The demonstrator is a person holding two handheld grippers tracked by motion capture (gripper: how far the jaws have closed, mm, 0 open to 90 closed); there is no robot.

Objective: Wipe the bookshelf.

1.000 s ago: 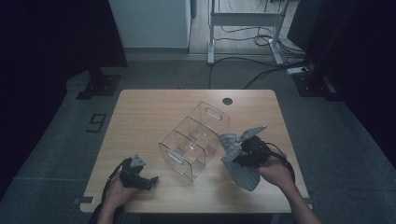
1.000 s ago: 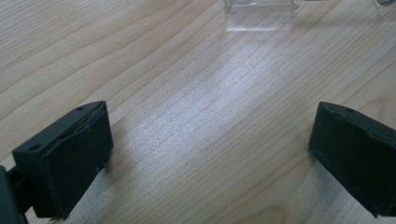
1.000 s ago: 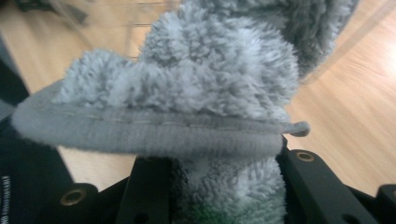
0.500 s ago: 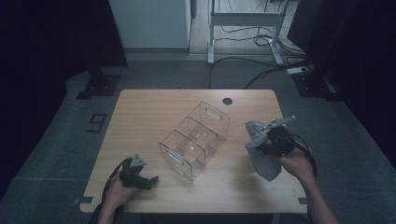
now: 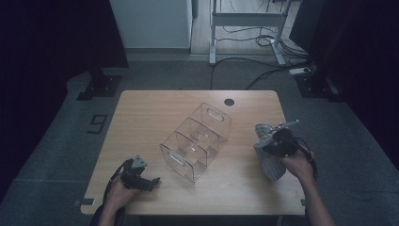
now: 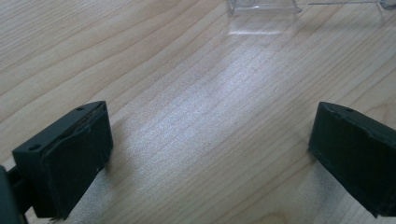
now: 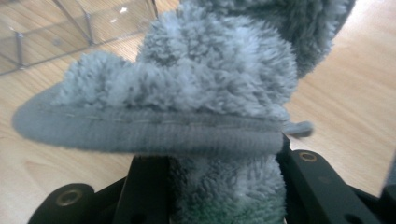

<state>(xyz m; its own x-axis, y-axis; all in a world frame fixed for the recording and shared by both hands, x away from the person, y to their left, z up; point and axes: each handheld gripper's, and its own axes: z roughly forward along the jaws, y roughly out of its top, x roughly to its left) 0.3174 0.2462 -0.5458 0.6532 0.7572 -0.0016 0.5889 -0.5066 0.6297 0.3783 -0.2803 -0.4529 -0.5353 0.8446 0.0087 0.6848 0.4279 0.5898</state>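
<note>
Grey fuzzy slipper pinched in right claw, jaws clamped on its fluffy body, sole edge across near side. Hangs over bench right edge, well right of clear divided organizer at centre. Left claw spread wide, empty, resting low at near-left of bench, w/ organizer's corner just beyond.

The high view is dim and a little grainy; the room around the desk falls into near black, and only the desktop catches soft light from above. In the left gripper view a pale sheen lies on the wood and the jaws throw soft shadows. In the right gripper view the fluffy grey cloth is close and slightly blurred.
</note>
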